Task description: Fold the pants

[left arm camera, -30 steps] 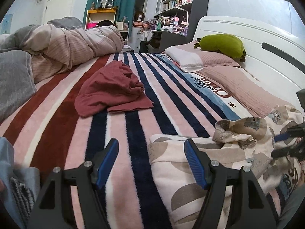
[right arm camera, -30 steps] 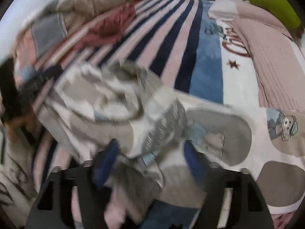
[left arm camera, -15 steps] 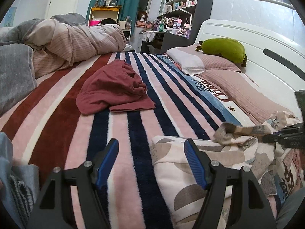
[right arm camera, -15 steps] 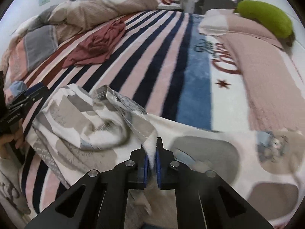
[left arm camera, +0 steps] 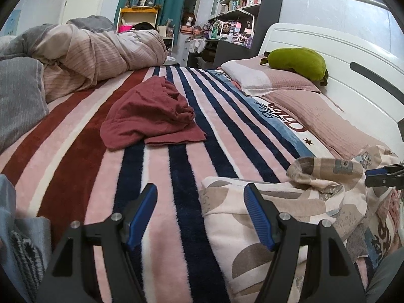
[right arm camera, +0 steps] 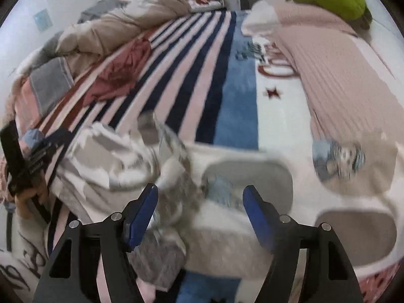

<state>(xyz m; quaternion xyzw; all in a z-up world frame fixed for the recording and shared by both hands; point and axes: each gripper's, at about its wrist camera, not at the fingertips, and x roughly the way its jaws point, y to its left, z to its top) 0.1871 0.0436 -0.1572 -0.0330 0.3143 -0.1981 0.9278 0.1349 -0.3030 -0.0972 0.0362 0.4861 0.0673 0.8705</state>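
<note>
The pants [left arm camera: 265, 217] are cream with beige and grey patches and cartoon prints, and they lie crumpled on the striped blanket [left arm camera: 176, 176] at the near right. My left gripper [left arm camera: 200, 192] is open and low over the blanket, its right finger above the pants' left edge, holding nothing. In the blurred right wrist view, my right gripper [right arm camera: 200, 194] hovers over the bunched pants [right arm camera: 113, 156]. Its jaws are opening, and the cloth lies under and between them without being pinched. The right gripper [left arm camera: 372, 178] also shows at the far right edge of the left wrist view.
A maroon garment [left arm camera: 151, 116] lies heaped mid-bed. A rolled duvet [left arm camera: 101, 50] and a grey pillow [left arm camera: 20, 96] line the left side. Pink pillows [left arm camera: 315, 116], a green plush [left arm camera: 295, 63] and the white headboard [left arm camera: 341, 58] are on the right. A hand [right arm camera: 22, 199] holds the left gripper.
Half a second ago the right gripper was shut on a raised fold of the pants. It has since let go and opened, and the fold has dropped. The left gripper has not moved.
</note>
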